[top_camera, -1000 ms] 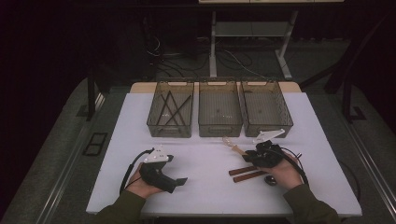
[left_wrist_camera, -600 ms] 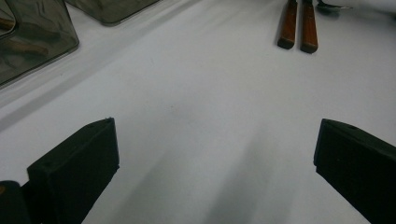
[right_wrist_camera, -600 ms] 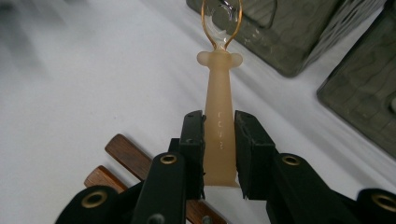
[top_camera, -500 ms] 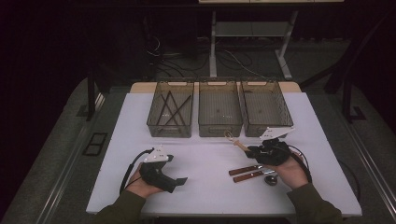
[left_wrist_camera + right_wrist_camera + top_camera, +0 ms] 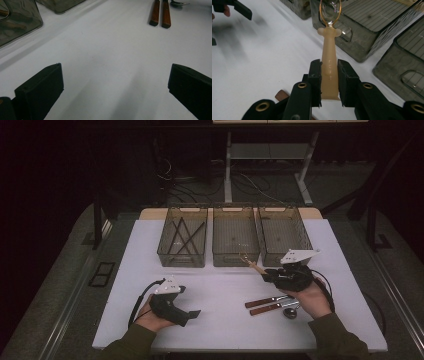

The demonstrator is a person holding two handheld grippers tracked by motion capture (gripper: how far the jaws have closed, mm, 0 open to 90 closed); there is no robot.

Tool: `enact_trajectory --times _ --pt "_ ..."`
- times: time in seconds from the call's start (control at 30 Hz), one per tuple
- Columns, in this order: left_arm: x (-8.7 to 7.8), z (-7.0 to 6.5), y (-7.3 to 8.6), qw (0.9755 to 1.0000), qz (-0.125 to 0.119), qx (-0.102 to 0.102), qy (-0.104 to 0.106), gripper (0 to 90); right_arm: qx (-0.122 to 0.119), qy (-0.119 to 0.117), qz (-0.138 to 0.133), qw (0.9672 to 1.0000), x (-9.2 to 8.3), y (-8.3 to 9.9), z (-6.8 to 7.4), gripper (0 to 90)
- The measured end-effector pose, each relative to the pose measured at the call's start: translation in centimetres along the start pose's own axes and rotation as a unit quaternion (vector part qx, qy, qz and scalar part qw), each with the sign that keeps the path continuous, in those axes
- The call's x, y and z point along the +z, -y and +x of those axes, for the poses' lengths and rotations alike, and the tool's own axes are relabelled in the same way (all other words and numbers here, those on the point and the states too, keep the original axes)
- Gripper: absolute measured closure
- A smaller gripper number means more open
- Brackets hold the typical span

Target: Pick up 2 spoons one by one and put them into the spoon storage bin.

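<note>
Gleaming gold-rimmed spoon [image 5: 330, 37], pale beige handle between right gripper [image 5: 329, 75] jaws.

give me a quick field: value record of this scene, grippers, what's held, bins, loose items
left gripper: open, nothing between its fingers, low over the white table
right gripper: shut on the beige-handled utensil, its looped wire head toward the bins
left bin: dark sticks inside
middle bin: looks empty
right bin: looks empty
loose items: two wooden-handled utensils side by side by the right hand, metal spoon beside them
</note>
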State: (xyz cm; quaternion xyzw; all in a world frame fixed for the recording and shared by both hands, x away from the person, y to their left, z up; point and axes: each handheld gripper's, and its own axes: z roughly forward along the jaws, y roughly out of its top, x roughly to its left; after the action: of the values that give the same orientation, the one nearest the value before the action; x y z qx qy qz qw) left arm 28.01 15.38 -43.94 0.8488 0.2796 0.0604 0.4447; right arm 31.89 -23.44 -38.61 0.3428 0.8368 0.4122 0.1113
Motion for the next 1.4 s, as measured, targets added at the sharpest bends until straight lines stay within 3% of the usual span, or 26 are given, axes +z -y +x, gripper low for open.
enact_trajectory --times 0.3,0.63,1.07,1.4 --pt "0.0 0.0 0.0 1.0000 -0.001 0.003 0.001 0.0 0.004 0.017 -0.013 0.9998 0.3 -1.3 -0.8 74.2" --pt "0.0 0.0 0.0 1.0000 -0.001 0.000 0.002 0.0 0.005 0.032 -0.023 0.9992 1.4 -3.9 -1.9 74.2" --pt "0.0 -0.1 0.0 1.0000 -0.001 0.001 0.005 0.0 0.013 0.033 0.006 0.9994 4.1 -7.4 -3.7 74.1" --pt "0.1 -0.2 0.0 0.9999 -0.006 -0.006 0.006 0.0 0.017 0.040 0.046 0.9980 7.4 -8.5 -5.0 73.9"
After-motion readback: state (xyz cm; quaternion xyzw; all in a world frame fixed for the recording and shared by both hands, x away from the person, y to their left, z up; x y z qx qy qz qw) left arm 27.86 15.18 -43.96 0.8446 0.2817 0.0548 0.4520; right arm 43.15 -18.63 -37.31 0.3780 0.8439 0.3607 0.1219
